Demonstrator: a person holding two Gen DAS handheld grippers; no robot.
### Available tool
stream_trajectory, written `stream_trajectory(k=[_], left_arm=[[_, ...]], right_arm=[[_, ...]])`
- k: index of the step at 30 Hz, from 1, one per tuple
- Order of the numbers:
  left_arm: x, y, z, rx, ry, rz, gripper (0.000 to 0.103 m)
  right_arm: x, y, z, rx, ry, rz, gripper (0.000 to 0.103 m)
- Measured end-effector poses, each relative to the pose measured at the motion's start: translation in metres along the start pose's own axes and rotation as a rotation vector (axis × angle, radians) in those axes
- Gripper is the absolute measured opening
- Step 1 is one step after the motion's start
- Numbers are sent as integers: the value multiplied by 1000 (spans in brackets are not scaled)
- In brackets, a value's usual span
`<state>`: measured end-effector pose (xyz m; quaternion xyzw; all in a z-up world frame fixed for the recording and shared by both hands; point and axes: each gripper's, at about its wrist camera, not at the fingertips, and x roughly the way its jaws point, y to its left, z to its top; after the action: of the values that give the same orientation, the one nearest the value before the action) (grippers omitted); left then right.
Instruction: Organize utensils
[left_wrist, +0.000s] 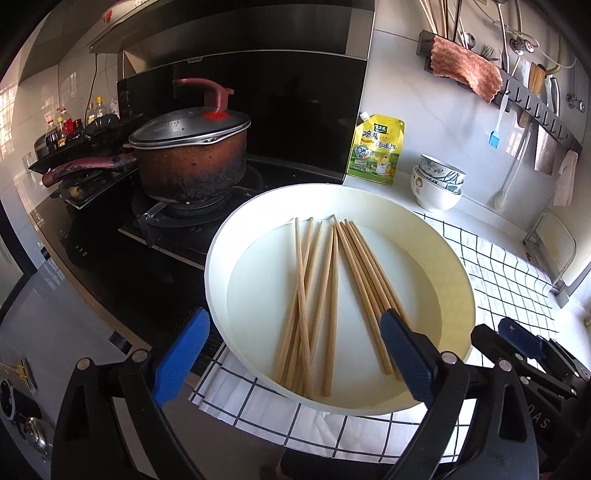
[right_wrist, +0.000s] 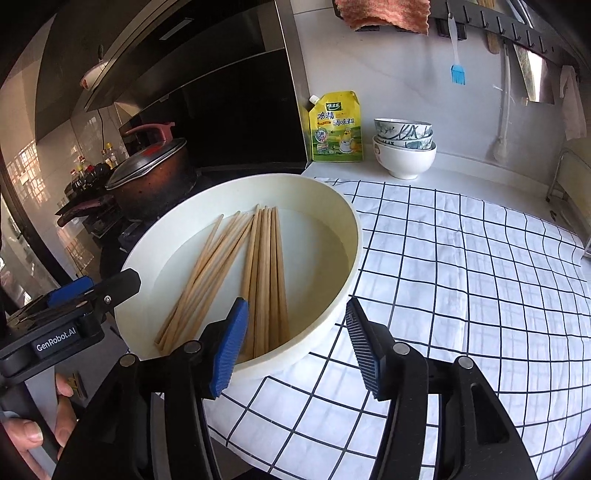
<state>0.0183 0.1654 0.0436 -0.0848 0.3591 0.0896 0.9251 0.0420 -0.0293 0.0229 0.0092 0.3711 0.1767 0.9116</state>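
Note:
Several wooden chopsticks (left_wrist: 325, 291) lie loose in a round white basin (left_wrist: 458, 266) on a checked cloth; they also show in the right wrist view (right_wrist: 264, 273), in the basin (right_wrist: 343, 225). My left gripper (left_wrist: 291, 354) is open and empty, spanning the basin's near left rim, one finger outside, one over the chopsticks. My right gripper (right_wrist: 295, 343) is open and empty, straddling the basin's near right rim. A wall rack (left_wrist: 476, 70) holds utensils at the upper right.
A scorched red pot (left_wrist: 188, 162) sits on the black stove to the left. A yellow seasoning pouch (right_wrist: 337, 127) and stacked bowls (right_wrist: 404, 146) stand by the back wall. The checked cloth (right_wrist: 461, 258) spreads to the right. A blue brush (right_wrist: 457, 72) hangs on the wall.

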Motion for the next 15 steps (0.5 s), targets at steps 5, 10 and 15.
stream_trajectory(k=[5,10,15], left_arm=[[-3,-5,-2,13,5,-2,95],[-5,-5,-3,8,9,0,97],[-6,-5,-4,22,7,13,97]], right_arm=[[-5,-3,-2,13,-10,-8,53],[-8,-2,-3,11,-14,-7,53],[-12,2,-4,7,-21,1,53]])
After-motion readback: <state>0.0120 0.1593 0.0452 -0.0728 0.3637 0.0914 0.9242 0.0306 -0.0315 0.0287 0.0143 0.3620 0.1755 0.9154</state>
